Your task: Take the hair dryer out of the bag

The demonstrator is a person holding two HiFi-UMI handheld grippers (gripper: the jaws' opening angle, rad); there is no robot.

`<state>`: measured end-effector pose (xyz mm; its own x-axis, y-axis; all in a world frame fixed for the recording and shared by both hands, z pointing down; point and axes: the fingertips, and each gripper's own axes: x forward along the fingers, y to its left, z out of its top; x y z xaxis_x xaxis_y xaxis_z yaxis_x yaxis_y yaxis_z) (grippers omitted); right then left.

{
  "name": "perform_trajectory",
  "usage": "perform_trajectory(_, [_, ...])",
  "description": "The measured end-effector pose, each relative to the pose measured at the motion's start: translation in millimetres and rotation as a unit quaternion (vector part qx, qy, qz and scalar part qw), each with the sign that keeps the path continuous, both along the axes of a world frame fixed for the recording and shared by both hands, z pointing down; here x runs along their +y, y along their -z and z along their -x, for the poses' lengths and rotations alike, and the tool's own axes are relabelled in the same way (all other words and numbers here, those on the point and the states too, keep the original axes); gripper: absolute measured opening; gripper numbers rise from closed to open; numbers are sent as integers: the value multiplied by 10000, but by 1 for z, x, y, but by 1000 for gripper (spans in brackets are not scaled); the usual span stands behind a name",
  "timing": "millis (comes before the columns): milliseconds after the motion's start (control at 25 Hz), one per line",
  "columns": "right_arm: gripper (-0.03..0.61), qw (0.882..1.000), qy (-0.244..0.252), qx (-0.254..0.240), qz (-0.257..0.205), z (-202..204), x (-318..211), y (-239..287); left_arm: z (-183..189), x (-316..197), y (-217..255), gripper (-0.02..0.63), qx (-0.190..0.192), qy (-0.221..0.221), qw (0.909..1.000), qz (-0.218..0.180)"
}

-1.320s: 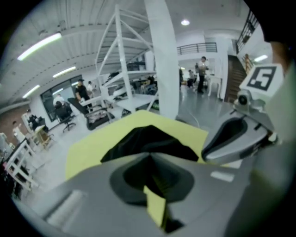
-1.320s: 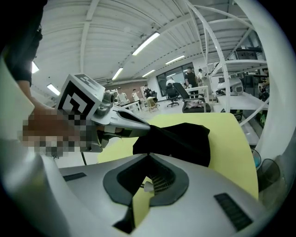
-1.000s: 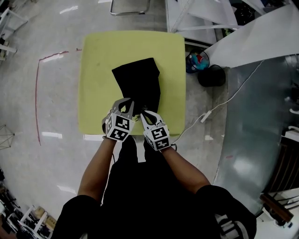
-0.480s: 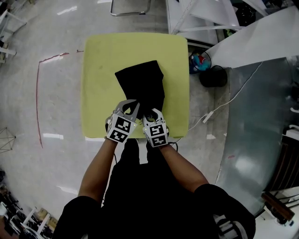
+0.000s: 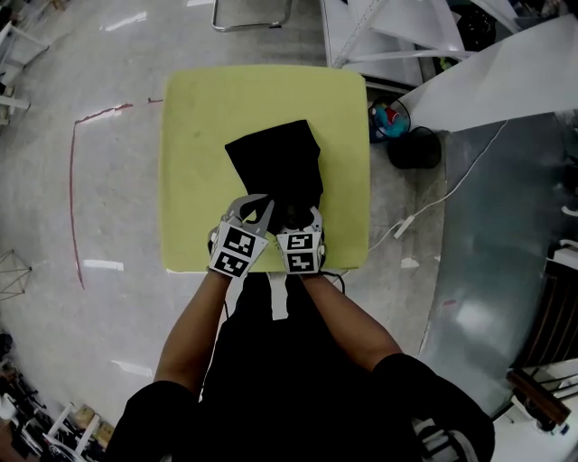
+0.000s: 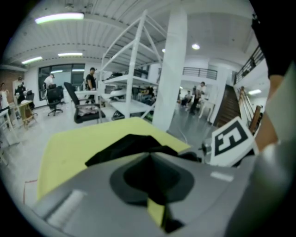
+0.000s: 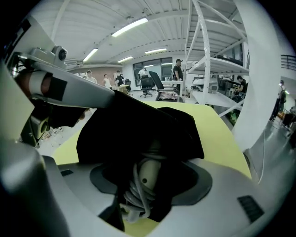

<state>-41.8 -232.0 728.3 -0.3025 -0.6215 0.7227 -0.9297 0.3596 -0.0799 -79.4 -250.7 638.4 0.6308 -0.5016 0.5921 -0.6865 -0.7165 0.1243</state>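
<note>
Around hair dryer (image 7: pixel 147 176), right gripper (image 5: pixel 301 217) just opened

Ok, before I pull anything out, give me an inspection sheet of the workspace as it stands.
Surface: yellow-green table, level.
Job's things: black bag lies on it; the hair dryer shows in the bag's mouth, not yet out.
Clutter: nothing seen.
Grippers: left gripper shut on the bag's near edge; right gripper open, jaws just been opening, the dryer between them, not gripped.
Cables: grey cord wound round the dryer; white cable on the floor.
Surroundings: white racks, grey floor with a red line.
</note>
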Motion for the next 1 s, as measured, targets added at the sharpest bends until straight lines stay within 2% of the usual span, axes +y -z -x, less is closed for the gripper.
perform_trajectory(120, [247,9993,-176,98,299,-5,-3,-13,0,-3,-1,11,12,-27,10000,5])
perform_trajectory(360, [268,9985,-147,278,459,-2,-9,-24,5,-5,-5,11,39,-56,10000,60])
perform_trajectory(600, [276,9952,-210,334,893,2,-14,-40,10,-5,-14,11,103,-23,9997,225])
perform_trajectory(760, [278,9948,-201,385,926,1,-17,-41,14,-6,-16,11,154,30,9995,264])
perform_trajectory(800, [274,9949,-203,378,910,0,-17,-40,14,-6,-16,11,171,45,9995,271])
perform_trajectory(840, [229,9950,-196,367,908,-2,-17,-40,14,-6,-16,11,189,55,9994,276])
perform_trajectory(1000, [216,9949,-134,176,981,-5,-18,-40,14,-4,-15,11,195,53,9994,270])
